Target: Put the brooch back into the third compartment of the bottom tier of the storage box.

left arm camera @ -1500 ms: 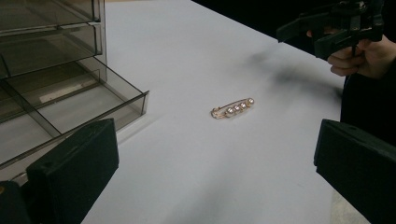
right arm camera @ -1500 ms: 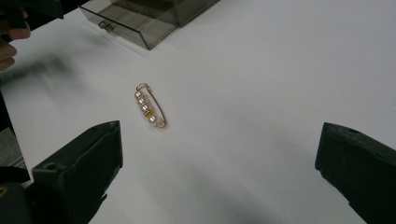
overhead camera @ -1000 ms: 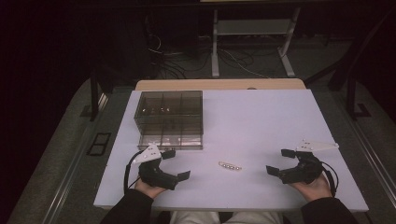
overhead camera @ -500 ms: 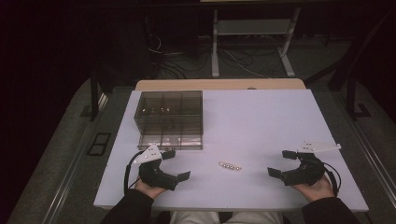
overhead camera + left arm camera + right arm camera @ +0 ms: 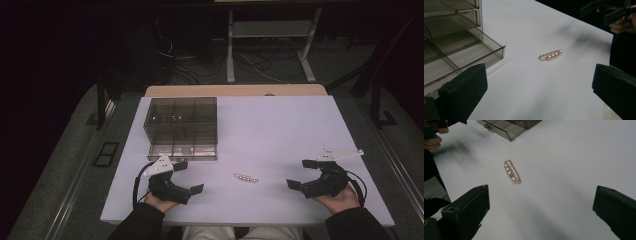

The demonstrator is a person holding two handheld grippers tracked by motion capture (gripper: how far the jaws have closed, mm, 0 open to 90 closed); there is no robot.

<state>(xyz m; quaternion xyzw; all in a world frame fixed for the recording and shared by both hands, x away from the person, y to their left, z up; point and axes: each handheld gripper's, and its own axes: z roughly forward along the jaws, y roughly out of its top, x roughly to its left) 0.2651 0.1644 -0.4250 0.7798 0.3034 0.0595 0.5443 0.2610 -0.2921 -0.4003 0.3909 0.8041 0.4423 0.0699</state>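
A gold safety-pin brooch set with small pearls [image 5: 246,178] lies on a white tabletop [image 5: 280,130] between the left gripper [image 5: 189,176] and right gripper [image 5: 303,174], both wide open and empty, in a dark room; a smoky clear-plastic compartment box [image 5: 181,127] stands nearby.

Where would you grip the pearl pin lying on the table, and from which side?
Probably from straight above, across its short width at the middle of the bead row. The pearl pin lies flat and slim on the white table, so side approaches find no height. Both the left gripper and right gripper are open, either side of it.
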